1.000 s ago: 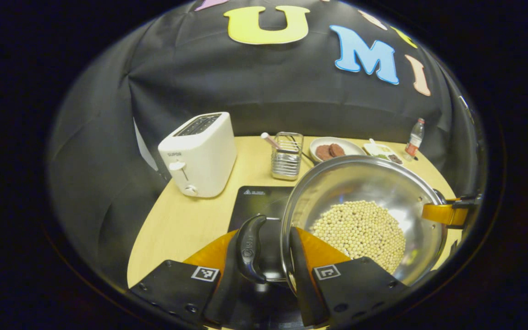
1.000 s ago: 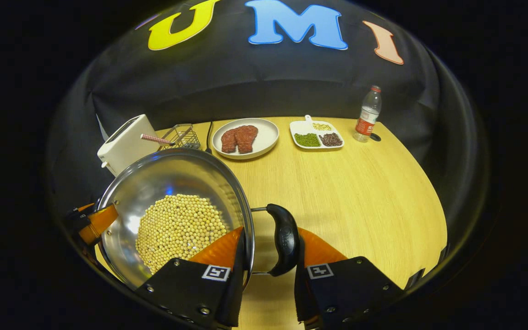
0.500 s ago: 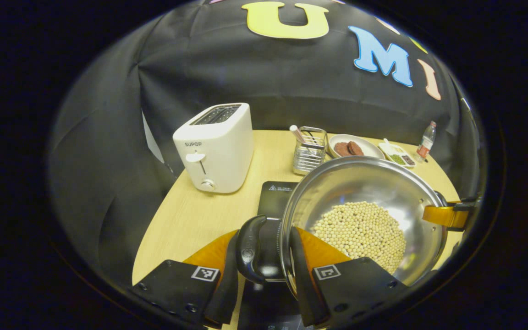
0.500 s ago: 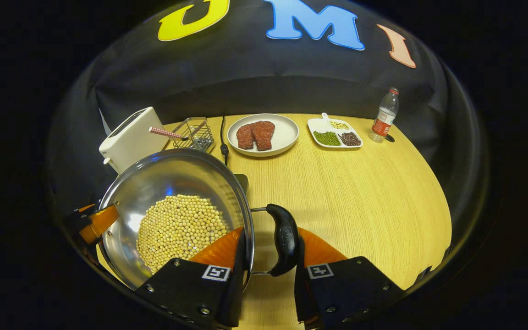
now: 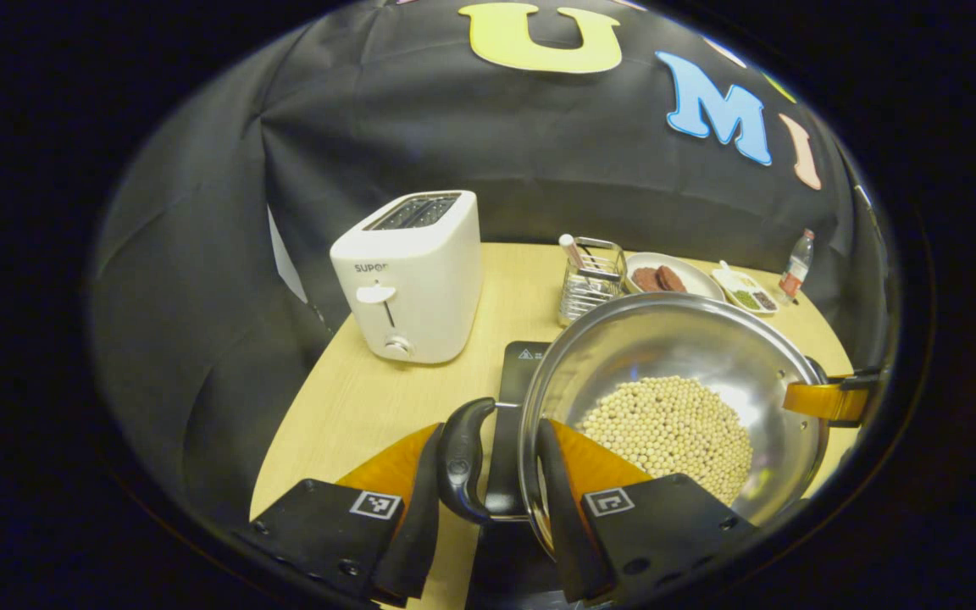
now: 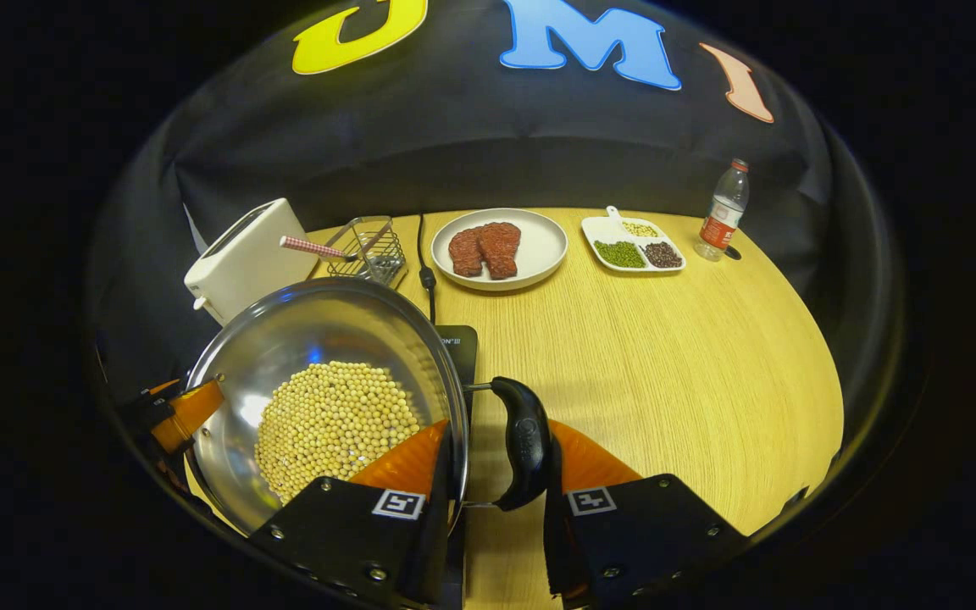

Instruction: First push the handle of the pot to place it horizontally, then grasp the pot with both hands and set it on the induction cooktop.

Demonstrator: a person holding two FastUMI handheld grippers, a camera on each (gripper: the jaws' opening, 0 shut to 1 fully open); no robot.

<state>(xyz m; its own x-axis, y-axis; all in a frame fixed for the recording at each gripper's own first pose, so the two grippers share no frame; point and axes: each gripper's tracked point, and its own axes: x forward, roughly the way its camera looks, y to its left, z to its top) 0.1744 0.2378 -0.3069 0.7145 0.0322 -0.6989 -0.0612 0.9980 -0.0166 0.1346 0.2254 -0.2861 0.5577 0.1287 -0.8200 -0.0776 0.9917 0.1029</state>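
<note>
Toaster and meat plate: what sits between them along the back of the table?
In the right gripper view, a wire basket holding a striped stick, then a black power cord, sit between the toaster and the meat plate.

The left gripper (image 5: 488,474) grips the pot (image 5: 674,407) by its near side: one finger lies outside the black loop handle (image 5: 460,462), the other inside the rim. The steel pot holds pale round beans (image 5: 666,428) and sits over the black induction cooktop (image 5: 509,398). At the pot's far rim the right gripper (image 5: 831,398) reaches in. A white toaster (image 5: 407,275) stands near the table's (image 5: 344,407) left edge. Along the back edge stand a wire holder (image 5: 591,280), a plate of brown patties (image 5: 666,278), a divided dish (image 5: 746,292) and a bottle (image 5: 795,263).
</note>
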